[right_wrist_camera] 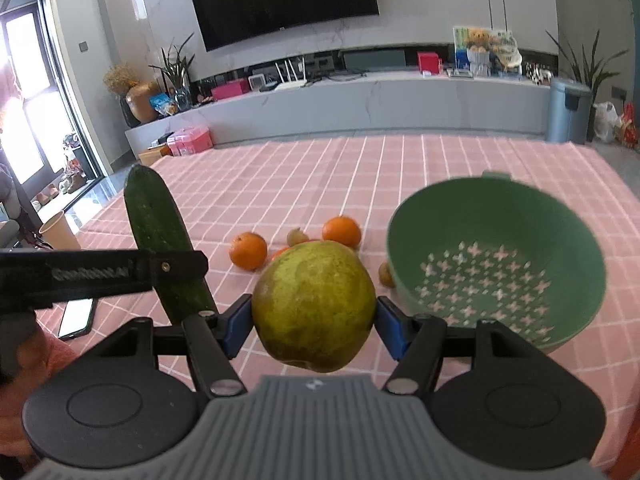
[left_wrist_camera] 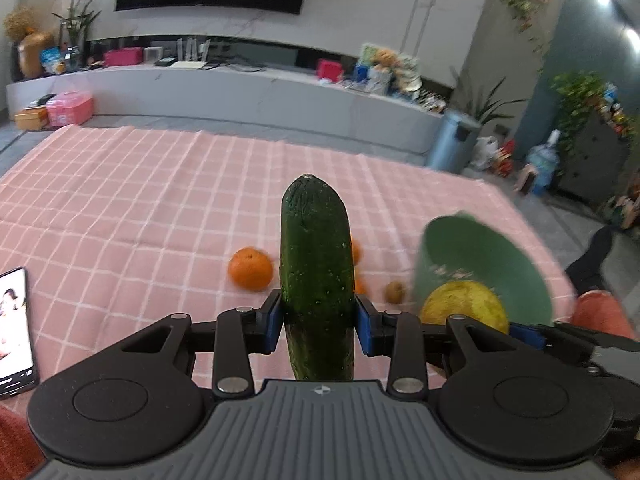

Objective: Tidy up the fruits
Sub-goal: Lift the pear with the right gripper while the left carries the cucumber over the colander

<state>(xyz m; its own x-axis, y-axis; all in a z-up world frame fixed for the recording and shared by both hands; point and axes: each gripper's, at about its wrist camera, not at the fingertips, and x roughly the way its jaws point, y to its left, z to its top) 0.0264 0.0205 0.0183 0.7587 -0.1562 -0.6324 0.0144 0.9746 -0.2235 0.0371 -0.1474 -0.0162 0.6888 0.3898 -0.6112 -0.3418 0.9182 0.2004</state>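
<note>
My left gripper (left_wrist_camera: 317, 322) is shut on a dark green cucumber (left_wrist_camera: 316, 264) and holds it upright above the pink checked tablecloth (left_wrist_camera: 140, 208). It also shows in the right wrist view (right_wrist_camera: 160, 240). My right gripper (right_wrist_camera: 314, 322) is shut on a large yellow-green pear (right_wrist_camera: 314, 306), held above the cloth to the left of the green perforated colander (right_wrist_camera: 496, 256). The pear (left_wrist_camera: 464, 306) and colander (left_wrist_camera: 480, 264) show at right in the left wrist view. Oranges (right_wrist_camera: 248, 250) (right_wrist_camera: 341, 231) and small brown fruits (right_wrist_camera: 297, 236) lie on the cloth ahead.
A phone (left_wrist_camera: 14, 328) lies on the cloth at left, also seen in the right wrist view (right_wrist_camera: 76, 318). A paper cup (right_wrist_camera: 59, 230) stands at the table's left edge. A TV bench with clutter and a blue bin (right_wrist_camera: 568, 110) lie beyond the table.
</note>
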